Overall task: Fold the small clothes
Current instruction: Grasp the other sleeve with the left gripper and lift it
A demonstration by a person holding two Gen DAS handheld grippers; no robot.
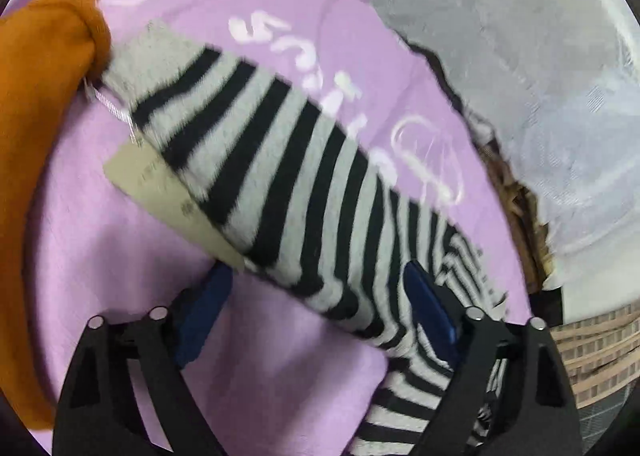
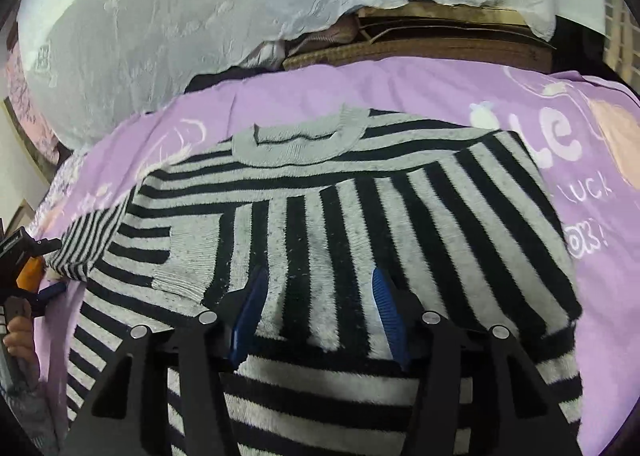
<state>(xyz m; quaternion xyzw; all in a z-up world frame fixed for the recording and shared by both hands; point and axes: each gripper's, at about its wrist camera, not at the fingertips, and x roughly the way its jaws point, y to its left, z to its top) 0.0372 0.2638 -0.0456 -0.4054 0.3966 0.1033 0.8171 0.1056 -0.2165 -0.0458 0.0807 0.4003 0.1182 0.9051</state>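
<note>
A: How many garments do you count?

B: One striped sweater [image 2: 320, 224], black and grey, flat on the purple sheet [image 2: 420, 88]. Taking the sweater as the landmark, there is also one orange garment [image 1: 44, 96] just past the cuff of its sleeve [image 1: 256, 152], touching or nearly so.

A: And the sleeves?

B: Two. In the right wrist view one sleeve [image 2: 384, 224] is folded across the chest, its grey cuff [image 2: 188, 256] lying on the body below the collar [image 2: 296, 144]. The other sleeve stretches out over the sheet in the left wrist view, blurred.

A: Any tags?

B: One beige card tag [image 1: 168, 200], hung on a string near that sleeve's cuff, partly tucked under its edge.

A: The grippers?

B: Two, each with two blue pads. The left gripper [image 1: 316, 304] has its jaws wide apart astride the outstretched sleeve; the far pad overlaps the stripes, the near one is clear of them, so nothing is pinched. The right gripper [image 2: 316, 300] sits over the folded sleeve with its jaws partly apart, one pad [image 2: 250, 304] on either side of a band of stripes. Whether they press the knit, I cannot tell.

A: Anything else around the sweater?

B: Beyond the collar, one pale embroidered cloth [image 2: 180, 8] draped over a brown stack. At the sweater's left edge, a person's hand [image 2: 18, 336] holds the other gripper.
</note>
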